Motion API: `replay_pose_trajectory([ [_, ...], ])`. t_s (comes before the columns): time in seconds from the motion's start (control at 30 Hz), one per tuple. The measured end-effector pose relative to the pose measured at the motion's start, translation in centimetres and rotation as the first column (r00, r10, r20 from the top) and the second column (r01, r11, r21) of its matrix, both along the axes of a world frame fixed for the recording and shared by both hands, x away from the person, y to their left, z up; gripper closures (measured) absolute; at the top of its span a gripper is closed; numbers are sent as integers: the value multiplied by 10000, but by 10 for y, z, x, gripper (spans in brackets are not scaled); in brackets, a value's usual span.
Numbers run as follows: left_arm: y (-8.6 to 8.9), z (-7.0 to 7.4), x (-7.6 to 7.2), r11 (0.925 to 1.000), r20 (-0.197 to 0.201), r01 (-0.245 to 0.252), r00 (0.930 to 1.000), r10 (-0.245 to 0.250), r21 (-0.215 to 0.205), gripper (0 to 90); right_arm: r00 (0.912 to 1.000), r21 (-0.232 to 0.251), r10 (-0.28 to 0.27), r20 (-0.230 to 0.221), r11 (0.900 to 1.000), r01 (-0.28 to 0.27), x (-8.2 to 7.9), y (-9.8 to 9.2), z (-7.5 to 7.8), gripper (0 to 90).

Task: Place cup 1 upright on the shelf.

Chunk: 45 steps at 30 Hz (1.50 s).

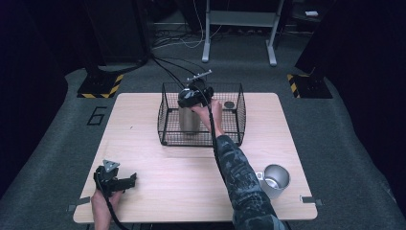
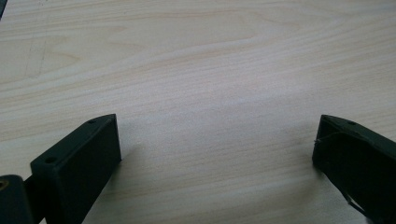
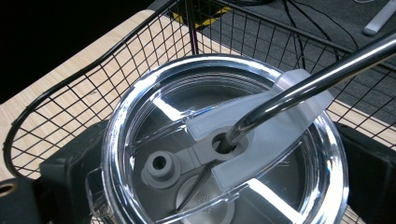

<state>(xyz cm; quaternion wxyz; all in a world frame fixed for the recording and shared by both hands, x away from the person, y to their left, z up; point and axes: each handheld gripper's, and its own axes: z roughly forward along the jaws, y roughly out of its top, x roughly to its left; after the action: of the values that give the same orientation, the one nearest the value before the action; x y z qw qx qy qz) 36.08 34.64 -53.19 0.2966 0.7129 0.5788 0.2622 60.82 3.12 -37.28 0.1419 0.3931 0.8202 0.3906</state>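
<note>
One steel tumbler [image 1: 189,120] stands inside the wire basket [image 1: 165,125].

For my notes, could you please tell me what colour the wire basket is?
Black; the basket shows best in the high view.

Lab or studio: dark curtains [image 1: 28,96], hazard-taped stand bases [image 1: 101,85], floor cables [image 1: 182,40].

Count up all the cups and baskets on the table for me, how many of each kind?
Tall steel tumbler with clear lid and metal straw, held in the right gripper: 1
Steel mug with handle: 1
Black wire basket: 1
Small round thing in the basket, too small to name: 1
Total: 4
</note>
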Motion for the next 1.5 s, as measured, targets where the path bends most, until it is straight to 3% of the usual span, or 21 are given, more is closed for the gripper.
replay_pose_trajectory([
  [0.63,0,0,0,10000,19,8,10000,-8,-2,11,9999,-133,134,28,9998,-133,1,11,-9,33],
  [0.87,-1,0,0,10000,30,8,10000,-8,-5,11,9997,-465,228,53,9987,-225,-1,15,-8,27],
  [1.0,-1,0,0,10000,39,4,10000,-4,18,11,9994,-715,289,-190,9970,-302,-2,18,-9,0],
  [1.27,-1,0,-1,10000,34,-26,10000,26,-42,11,9987,-77,502,109,9987,-501,-9,8,4,0],
  [1.37,-1,0,-1,10000,40,-34,10000,34,-45,11,9981,79,618,-54,9981,-618,-13,2,8,0],
  [1.5,-1,0,-1,10000,39,6,10000,-6,25,11,9979,-8,646,92,9979,-646,-22,-7,16,0],
])
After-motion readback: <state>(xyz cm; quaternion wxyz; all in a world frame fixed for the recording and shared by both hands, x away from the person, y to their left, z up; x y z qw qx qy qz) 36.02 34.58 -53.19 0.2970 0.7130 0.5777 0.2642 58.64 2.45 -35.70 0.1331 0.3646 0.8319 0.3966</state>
